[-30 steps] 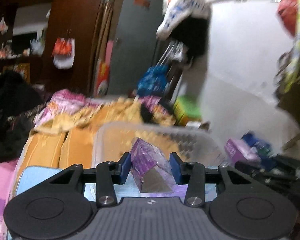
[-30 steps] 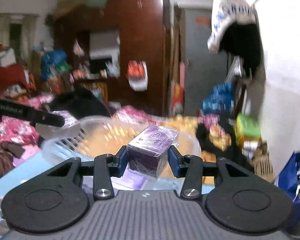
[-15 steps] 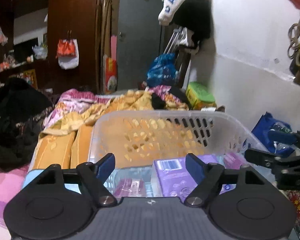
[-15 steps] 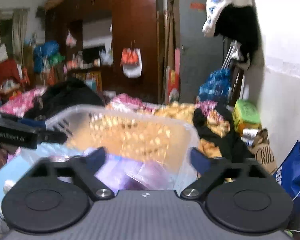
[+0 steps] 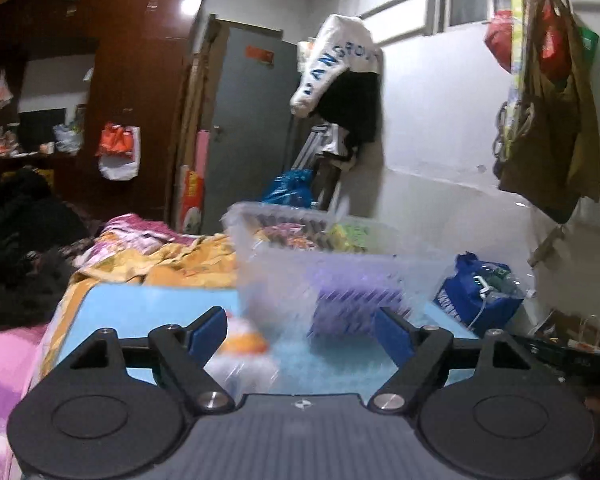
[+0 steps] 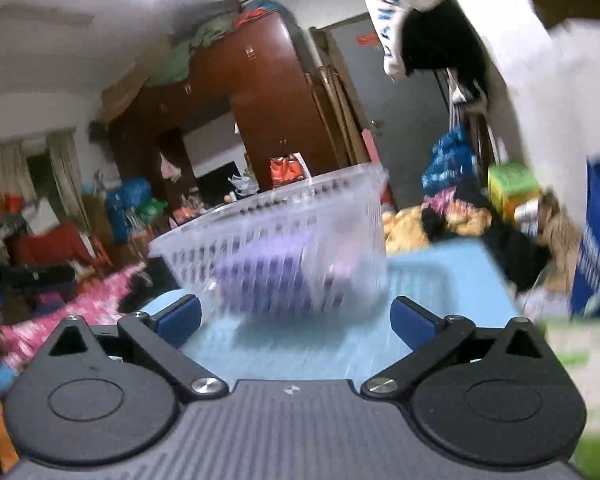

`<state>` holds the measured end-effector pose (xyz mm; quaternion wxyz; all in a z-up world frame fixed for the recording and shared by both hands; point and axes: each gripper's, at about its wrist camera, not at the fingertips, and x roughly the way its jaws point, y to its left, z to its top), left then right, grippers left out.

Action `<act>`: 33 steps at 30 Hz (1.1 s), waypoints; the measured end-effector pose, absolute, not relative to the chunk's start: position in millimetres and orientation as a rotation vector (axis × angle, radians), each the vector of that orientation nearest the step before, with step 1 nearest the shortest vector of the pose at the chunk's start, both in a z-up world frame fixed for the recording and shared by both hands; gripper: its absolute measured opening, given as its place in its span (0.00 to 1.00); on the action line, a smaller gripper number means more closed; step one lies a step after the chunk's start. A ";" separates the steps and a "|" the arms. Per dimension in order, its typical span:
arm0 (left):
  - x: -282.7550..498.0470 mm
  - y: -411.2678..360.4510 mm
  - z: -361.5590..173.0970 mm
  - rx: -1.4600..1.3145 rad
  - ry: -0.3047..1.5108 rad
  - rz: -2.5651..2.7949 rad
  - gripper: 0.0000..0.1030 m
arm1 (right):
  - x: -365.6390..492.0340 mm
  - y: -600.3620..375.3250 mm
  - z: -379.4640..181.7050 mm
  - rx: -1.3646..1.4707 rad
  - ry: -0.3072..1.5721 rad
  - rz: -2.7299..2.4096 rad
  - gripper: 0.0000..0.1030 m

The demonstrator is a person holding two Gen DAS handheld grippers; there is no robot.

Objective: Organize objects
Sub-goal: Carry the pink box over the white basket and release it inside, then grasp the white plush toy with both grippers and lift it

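A clear plastic basket [image 5: 300, 264] stands on a light blue surface [image 5: 148, 308]. Purple boxes [image 5: 356, 300] show blurred through its slotted wall. My left gripper [image 5: 300, 330] is open and empty, low in front of the basket. An orange and white object [image 5: 242, 350] lies blurred between its fingers. In the right wrist view the basket [image 6: 276, 236] holds the purple boxes [image 6: 268, 276] and tilts in frame. My right gripper [image 6: 296, 316] is open and empty, just short of the basket.
Yellow and pink bedding [image 5: 172, 252] lies left of the basket. A blue bag [image 5: 476, 296] sits at the right by the white wall. A dark wardrobe [image 5: 140, 92] and grey door [image 5: 248, 120] stand behind. A green and white object [image 6: 580, 360] is blurred at the right.
Both grippers held purple boxes a second ago, opened and let them go into the basket. Both have since drawn back and dropped lower, below the basket rim.
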<state>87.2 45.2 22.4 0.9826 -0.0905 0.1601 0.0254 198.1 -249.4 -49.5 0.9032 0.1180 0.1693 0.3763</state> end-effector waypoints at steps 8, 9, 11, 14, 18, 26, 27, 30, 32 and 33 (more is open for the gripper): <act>65.3 80.8 -8.1 -0.227 0.341 0.150 0.81 | 178.8 -219.6 -52.6 0.137 0.334 0.808 1.00; 64.2 83.3 -10.2 -0.230 0.345 0.153 0.81 | 177.6 -218.1 -52.7 0.139 0.334 0.813 1.00; 62.2 86.0 -13.4 -0.233 0.346 0.157 0.81 | 173.9 -215.3 -53.4 0.138 0.332 0.816 1.00; 57.5 84.9 -18.7 -0.228 0.347 0.152 0.81 | 157.7 -206.7 -54.4 0.129 0.323 0.834 1.00; 52.8 82.6 -25.6 -0.198 0.357 0.126 0.81 | 138.0 -190.9 -49.3 0.130 0.308 0.913 1.00; 47.1 83.8 -37.8 -0.173 0.339 0.105 0.76 | 98.2 -123.8 -55.6 0.005 0.295 1.057 0.75; 46.5 84.0 -39.0 -0.169 0.334 0.103 0.72 | 95.4 -114.0 -58.4 -0.024 0.305 1.074 0.72; 46.7 82.9 -42.3 -0.154 0.319 0.089 0.60 | 88.6 -97.7 -62.3 -0.063 0.313 1.101 0.68; 49.3 83.4 -45.0 -0.155 0.319 0.076 0.51 | 85.2 -85.8 -64.7 -0.104 0.297 1.086 0.68; 51.0 84.4 -46.4 -0.159 0.323 0.067 0.42 | 85.4 -79.9 -65.6 -0.127 0.296 1.067 0.66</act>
